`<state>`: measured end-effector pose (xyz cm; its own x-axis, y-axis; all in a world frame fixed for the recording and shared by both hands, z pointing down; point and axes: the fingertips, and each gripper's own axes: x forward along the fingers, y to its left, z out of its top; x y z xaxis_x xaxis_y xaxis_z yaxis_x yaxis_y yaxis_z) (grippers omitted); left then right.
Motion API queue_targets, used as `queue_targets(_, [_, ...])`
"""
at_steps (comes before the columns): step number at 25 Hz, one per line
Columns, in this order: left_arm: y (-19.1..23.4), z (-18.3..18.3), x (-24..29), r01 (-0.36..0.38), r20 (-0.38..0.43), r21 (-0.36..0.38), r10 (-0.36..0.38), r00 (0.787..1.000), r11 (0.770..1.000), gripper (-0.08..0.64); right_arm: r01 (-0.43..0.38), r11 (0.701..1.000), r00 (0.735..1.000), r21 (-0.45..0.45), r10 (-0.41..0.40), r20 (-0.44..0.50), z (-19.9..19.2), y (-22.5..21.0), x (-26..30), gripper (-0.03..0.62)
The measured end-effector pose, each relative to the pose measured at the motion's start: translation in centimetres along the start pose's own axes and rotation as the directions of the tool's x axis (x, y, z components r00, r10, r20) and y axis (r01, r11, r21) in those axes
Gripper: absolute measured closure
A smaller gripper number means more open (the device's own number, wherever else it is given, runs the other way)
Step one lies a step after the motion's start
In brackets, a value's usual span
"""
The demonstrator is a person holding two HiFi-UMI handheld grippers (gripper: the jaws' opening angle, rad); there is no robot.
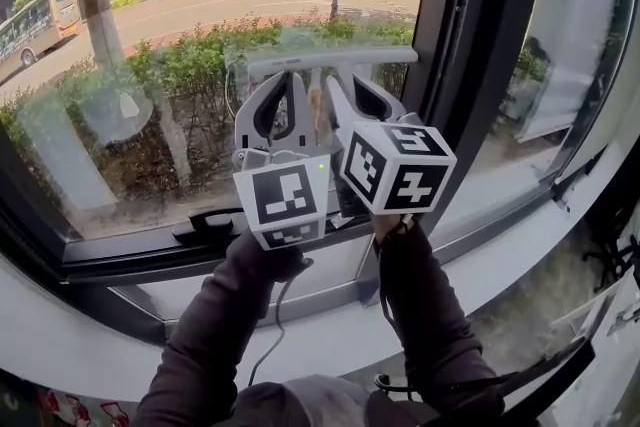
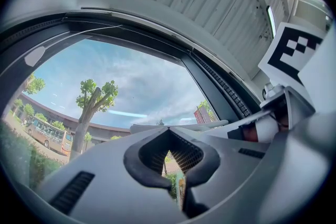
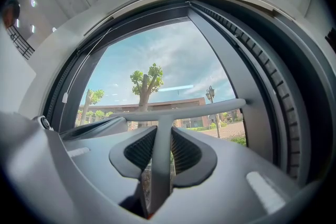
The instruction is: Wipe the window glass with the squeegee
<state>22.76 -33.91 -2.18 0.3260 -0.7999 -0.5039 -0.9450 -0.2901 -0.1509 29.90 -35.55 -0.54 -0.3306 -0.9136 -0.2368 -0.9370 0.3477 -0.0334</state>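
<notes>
- A bus point(image 1: 38, 20) stood on the road in the upper left of the head view, seen through the window glass point(image 1: 180, 65); a green hedge point(image 1: 190, 65) ran across the middle of the pane.
- Left of centre, the left gripper point(image 1: 283, 80) was raised toward the pane on a dark-sleeved arm point(image 1: 215, 335). In the left gripper view its jaws point(image 2: 169, 131) met at the tips, with nothing gripped and only greenery showing through the gap behind them.
- At centre, the grey T-shaped squeegee point(image 1: 330, 60) sat just above both grippers. Its blade ran level in front of the glass; whether it pressed on the pane could not be told.
- Just right of centre, touching the left gripper's side, the right gripper point(image 1: 355, 87) held the squeegee. In the right gripper view its jaws point(image 3: 160, 131) were closed on the upright handle, with the blade point(image 3: 184, 108) crossing above them.
- A dark window frame point(image 1: 470, 65) rose at the right of the head view.
</notes>
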Motion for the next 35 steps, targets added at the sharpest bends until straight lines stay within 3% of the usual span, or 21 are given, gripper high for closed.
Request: queue_targets(35, [-0.3, -5.9, -2.2, -0.022, -0.084, -0.061, 0.017, 0.996, 0.998, 0.56, -0.039, 0.999, 0.995, 0.032, 0.042, -0.091, -6.0, 0.2, -0.4, 0.514])
